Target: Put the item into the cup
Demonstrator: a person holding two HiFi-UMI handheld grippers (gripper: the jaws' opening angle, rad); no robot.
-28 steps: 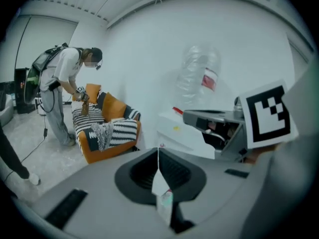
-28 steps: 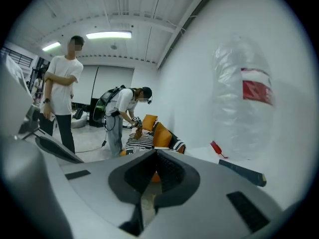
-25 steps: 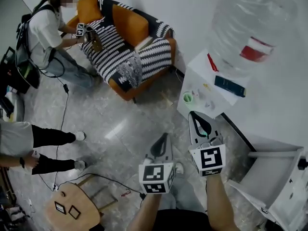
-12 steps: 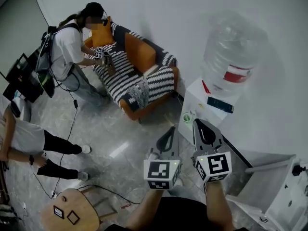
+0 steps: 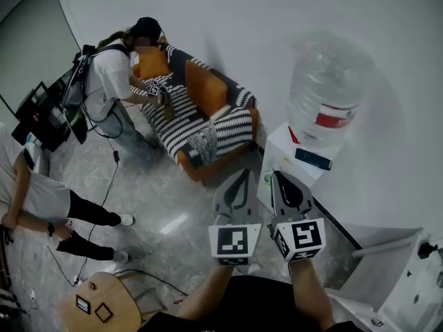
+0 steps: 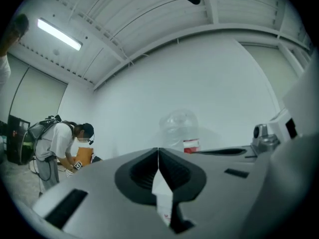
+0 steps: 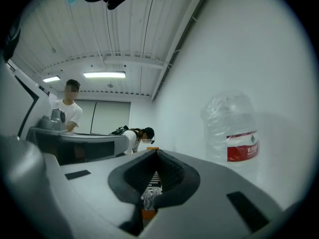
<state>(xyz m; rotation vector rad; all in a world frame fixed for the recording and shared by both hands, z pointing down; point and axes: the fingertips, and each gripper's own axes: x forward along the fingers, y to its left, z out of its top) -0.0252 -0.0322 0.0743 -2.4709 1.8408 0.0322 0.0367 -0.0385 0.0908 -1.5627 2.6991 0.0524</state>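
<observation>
Both left gripper point(image 6: 158, 153) and right gripper point(image 7: 157, 156): fingers closed, empty; cup point(image 5: 267, 178) only in head view.

Two grippers at 6 o'clock: left gripper point(image 5: 241, 173) and right gripper point(image 5: 278, 175). Two people: one person point(image 5: 111, 81) at 10 o'clock, another point(image 5: 28, 185) at 9 o'clock. One bottle point(image 5: 325, 95) at 2 o'clock. One cup point(image 5: 268, 178) near centre. One armchair point(image 5: 208, 116) at 12 o'clock. One stool point(image 5: 97, 303) at 7 o'clock.
</observation>
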